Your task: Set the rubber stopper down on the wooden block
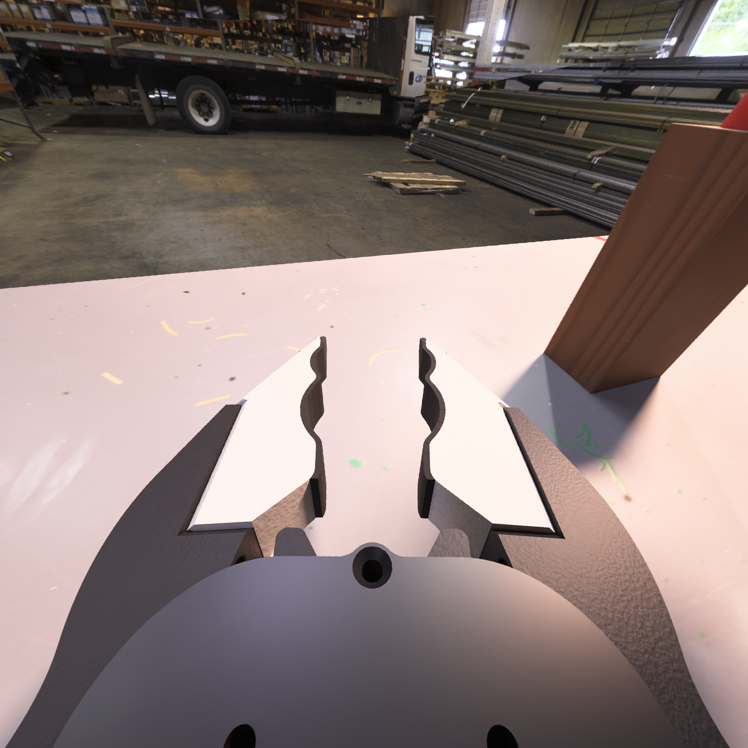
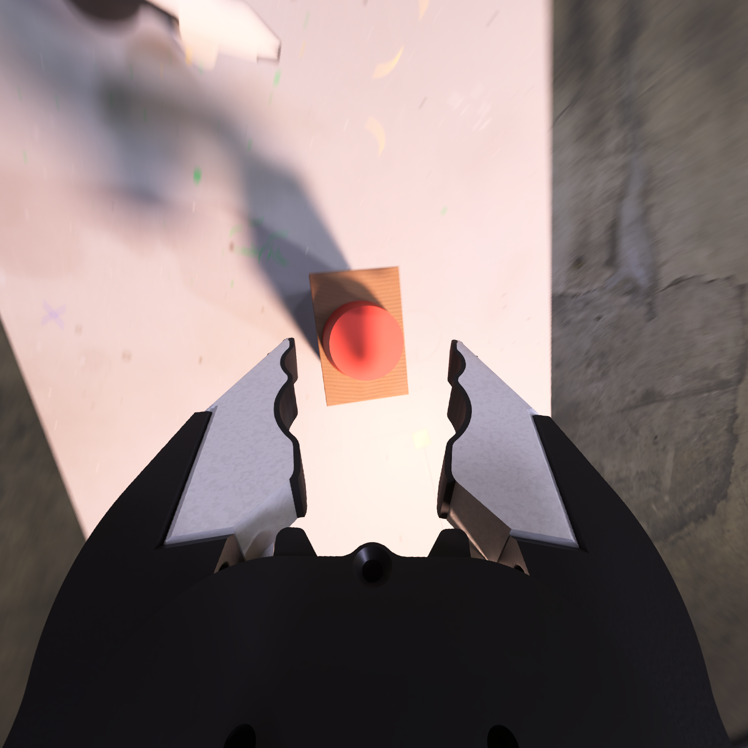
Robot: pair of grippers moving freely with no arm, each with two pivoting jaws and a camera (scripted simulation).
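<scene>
In the right wrist view I look down on the red rubber stopper [image 2: 364,342], which stands on top of the wooden block [image 2: 358,283]. My right gripper [image 2: 372,342] is open and empty, high above them. In the left wrist view the wooden block [image 1: 655,263] stands upright on the table to the right, with a sliver of the red stopper [image 1: 738,117] on its top. My left gripper [image 1: 372,340] is open and empty, low over the table, left of the block.
The pale pink table [image 1: 121,404] ends at a far edge in the left wrist view and at a right edge [image 2: 551,243] in the right wrist view. The left gripper [image 2: 226,36] shows blurred at the top left of the right wrist view. A warehouse floor lies beyond.
</scene>
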